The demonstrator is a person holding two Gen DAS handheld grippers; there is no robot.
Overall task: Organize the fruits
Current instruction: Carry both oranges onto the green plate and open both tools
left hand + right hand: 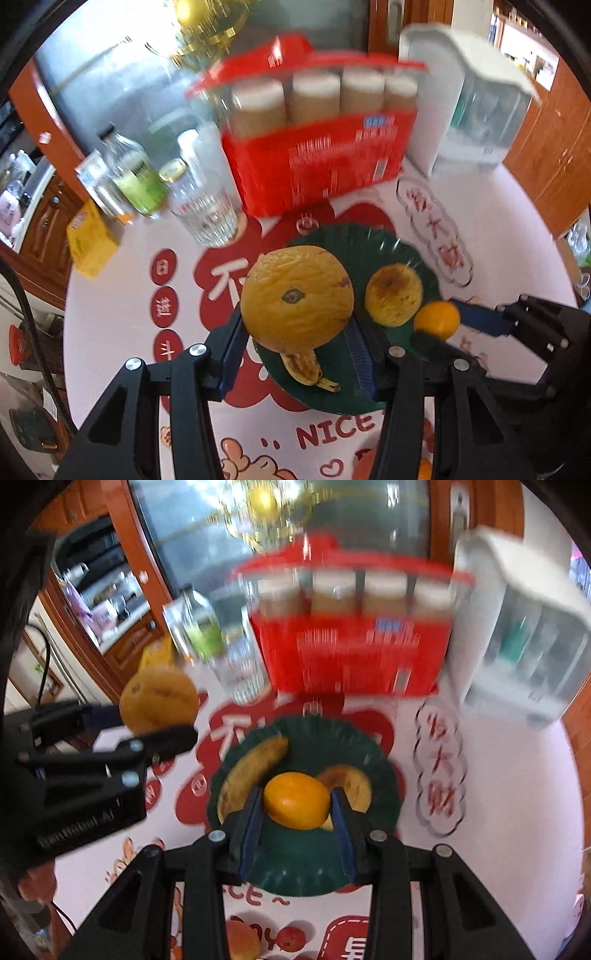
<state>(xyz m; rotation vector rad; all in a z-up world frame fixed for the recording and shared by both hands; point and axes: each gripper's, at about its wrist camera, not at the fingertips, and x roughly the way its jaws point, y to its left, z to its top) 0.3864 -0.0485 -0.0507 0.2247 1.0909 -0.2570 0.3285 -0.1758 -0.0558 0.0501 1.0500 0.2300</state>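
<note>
left wrist view: left gripper pitched steeply down toward the table, black angular linkage arms with silver pivot bolts, blue ribbed pads. jaws clamped on a large orange, round, dull yellow-orange, wrinkled skin, dark navel facing the camera; it sits between the pads, held above the plate. ahead and left of the gripper: yellow box, ribbed drinking glass, green-labelled bottle, all blurred. directly ahead: red carton holding pale cylinders. below the held fruit: dark green plate, scalloped rim, bearing a spotted banana just under the fingers and a small yellow apple, blotched, to the gripper's right. further right: right gripper, seen side-on, closed on a small orange, smooth and glossy. ahead right: white and clear dispenser. pink printed tablecloth under everything.

right wrist view: left gripper at far left, tilted down, carrying the large orange. centre: right gripper, same black frame and blue pads, angled steeply down, pressed against both sides of the small orange, held over the dark green plate. banana lies on the plate ahead and left of the fingers; small yellow apple ahead right, partly hidden.
</note>
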